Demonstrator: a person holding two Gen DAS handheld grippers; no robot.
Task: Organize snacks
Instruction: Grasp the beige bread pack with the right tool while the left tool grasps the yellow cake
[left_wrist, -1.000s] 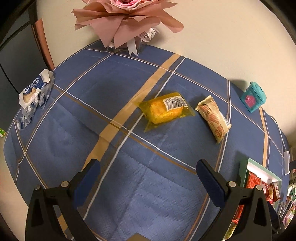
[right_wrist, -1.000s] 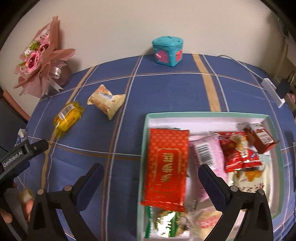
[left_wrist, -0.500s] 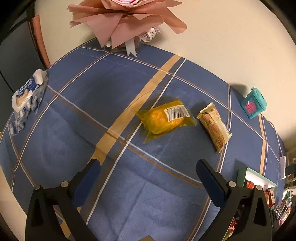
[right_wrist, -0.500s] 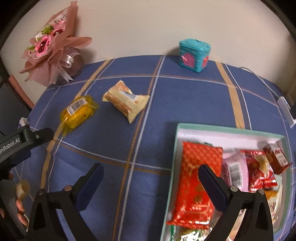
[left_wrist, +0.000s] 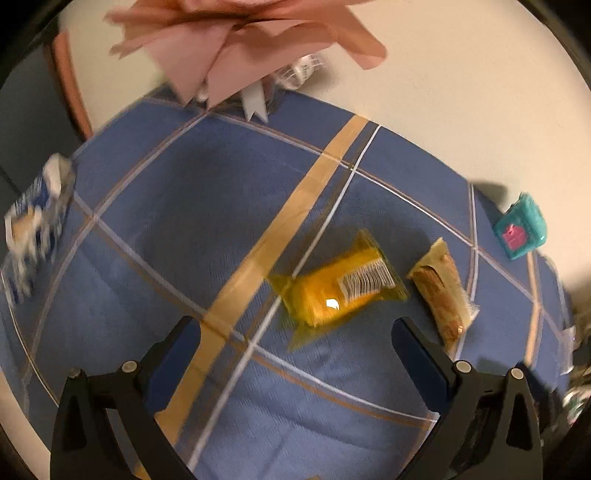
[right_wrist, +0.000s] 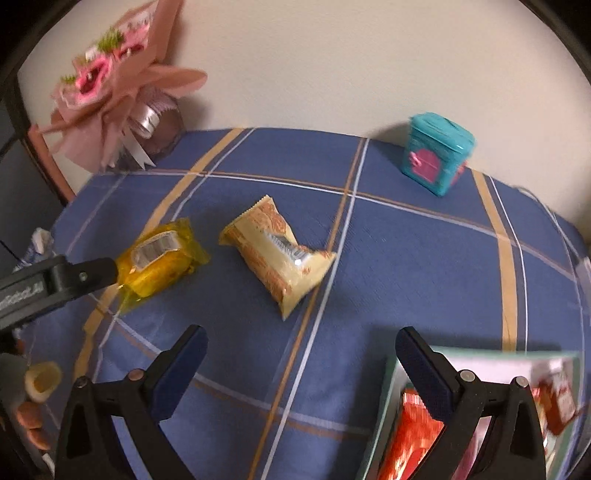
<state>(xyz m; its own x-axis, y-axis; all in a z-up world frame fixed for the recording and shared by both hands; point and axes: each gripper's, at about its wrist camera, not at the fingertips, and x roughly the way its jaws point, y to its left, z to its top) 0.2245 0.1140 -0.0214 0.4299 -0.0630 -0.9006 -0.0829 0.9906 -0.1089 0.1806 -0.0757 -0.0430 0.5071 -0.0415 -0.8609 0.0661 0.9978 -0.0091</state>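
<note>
Yellow packet (left_wrist: 338, 291): light, soft, slippery film; grasp across its middle. Left gripper (left_wrist: 295, 332) and right gripper (right_wrist: 301, 341) fingers released, empty.

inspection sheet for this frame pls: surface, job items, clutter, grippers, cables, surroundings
Surface: blue plaid tablecloth, flat.
Job's things: yellow snack pack and beige snack pack lie loose on the cloth, apart; green-rimmed tray at lower right holds red packets.
Clutter: teal toy box near the wall; blue-white packet at the left edge, blurred.
Grippers: left gripper open, empty, aimed at the yellow snack pack; right gripper open, empty, nearest the beige snack pack.
Cables: nothing seen clearly.
Surroundings: pink wrapped bouquet in the far left corner; cream wall behind.
</note>
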